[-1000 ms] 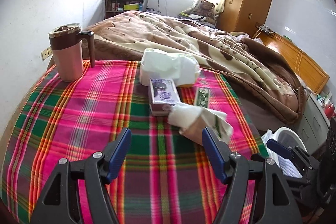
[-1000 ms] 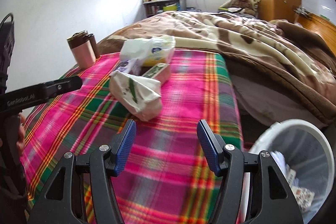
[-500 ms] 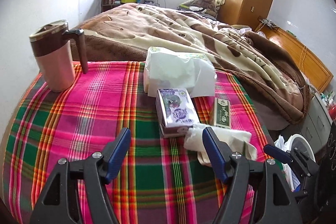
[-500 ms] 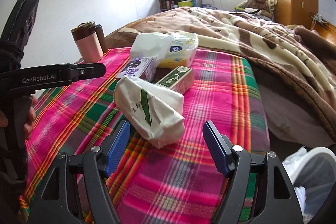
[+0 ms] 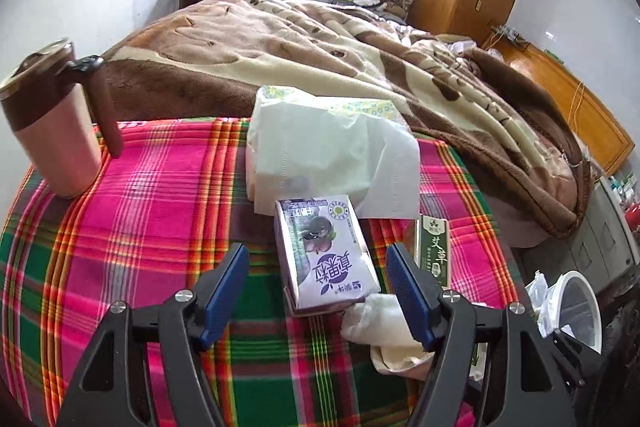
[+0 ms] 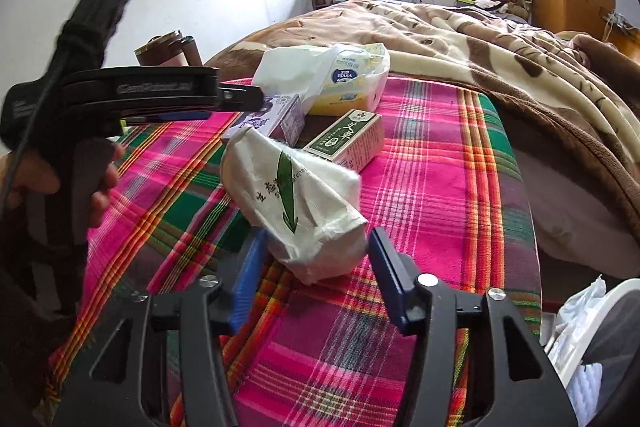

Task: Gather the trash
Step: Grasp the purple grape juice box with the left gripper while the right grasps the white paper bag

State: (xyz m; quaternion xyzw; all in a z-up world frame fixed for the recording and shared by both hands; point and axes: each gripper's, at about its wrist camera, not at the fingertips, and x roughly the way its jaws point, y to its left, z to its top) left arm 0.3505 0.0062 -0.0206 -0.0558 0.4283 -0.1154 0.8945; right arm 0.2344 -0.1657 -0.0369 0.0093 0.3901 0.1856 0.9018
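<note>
Both hand-held grippers gape: right [image 6: 314, 277] straddles crumpled bag [image 6: 296, 205], left [image 5: 318, 287] purple carton [image 5: 326, 255].

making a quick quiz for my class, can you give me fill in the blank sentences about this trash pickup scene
1. The right gripper stands open around the crumpled white ____ bag.
2. The purple carton lies between the open fingers of the ____ gripper.
3. The pink mug has a ____ lid and handle.
4. The plaid cloth borders a bed covered by a brown ____.

Missing words: paper; left; brown; blanket
</note>
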